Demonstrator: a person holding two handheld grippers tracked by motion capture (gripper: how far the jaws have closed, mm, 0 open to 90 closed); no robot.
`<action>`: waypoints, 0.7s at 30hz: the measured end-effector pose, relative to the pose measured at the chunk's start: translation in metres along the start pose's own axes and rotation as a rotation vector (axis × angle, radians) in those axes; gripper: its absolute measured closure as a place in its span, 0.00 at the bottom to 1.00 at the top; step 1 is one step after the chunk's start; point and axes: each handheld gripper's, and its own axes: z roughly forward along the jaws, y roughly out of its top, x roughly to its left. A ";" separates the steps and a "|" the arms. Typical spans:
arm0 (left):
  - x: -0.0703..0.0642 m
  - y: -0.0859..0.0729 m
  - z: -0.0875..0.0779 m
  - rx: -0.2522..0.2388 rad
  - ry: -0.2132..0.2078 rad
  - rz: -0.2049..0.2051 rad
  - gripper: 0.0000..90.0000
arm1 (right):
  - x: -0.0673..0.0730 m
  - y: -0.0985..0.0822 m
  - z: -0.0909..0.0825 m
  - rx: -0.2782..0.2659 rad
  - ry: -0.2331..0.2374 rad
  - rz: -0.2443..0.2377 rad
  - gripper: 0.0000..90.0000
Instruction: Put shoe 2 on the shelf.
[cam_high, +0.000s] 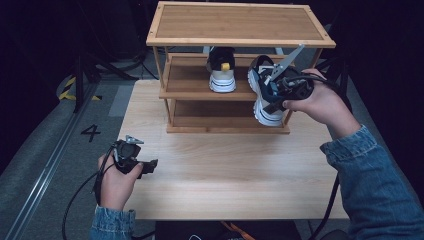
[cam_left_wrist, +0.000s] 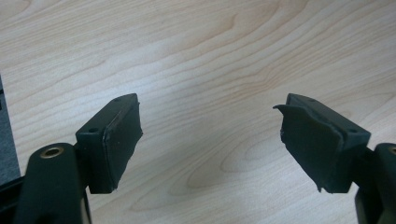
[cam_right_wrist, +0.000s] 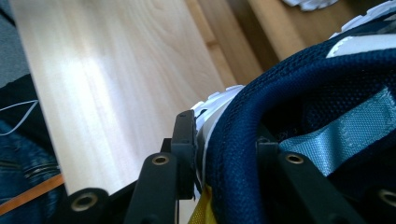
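A wooden three-level shoe rack (cam_high: 240, 40) stands at the back of the table. One navy and white sneaker (cam_high: 221, 70) rests on its middle shelf. My right gripper (cam_high: 272, 85) holds a second navy sneaker (cam_high: 261, 97) in the air in front of the rack's right side, tilted. In the right gripper view the jaws are shut on the padded heel collar of that sneaker (cam_right_wrist: 299, 93), one jaw outside and one inside. My left gripper (cam_high: 145, 166) stands open near the table's left front, over bare wood; its fingers (cam_left_wrist: 112, 144) have nothing between them.
The light wooden table (cam_high: 225, 175) has bare room across its middle and front. The rack's lowest shelf (cam_high: 210, 112) lies behind the held shoe. Grey floor with a painted number lies to the left. Cables trail from both grippers.
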 end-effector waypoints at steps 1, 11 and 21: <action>0.000 -0.001 0.000 -0.002 0.005 -0.002 0.23 | -0.004 0.002 0.002 0.001 0.000 0.000 0.79; 0.006 -0.014 -0.008 0.004 0.032 -0.035 0.23 | -0.032 0.029 0.022 0.021 0.016 -0.009 0.79; 0.006 -0.015 -0.007 0.008 0.030 -0.032 0.23 | -0.043 0.045 0.031 0.044 0.019 -0.015 0.78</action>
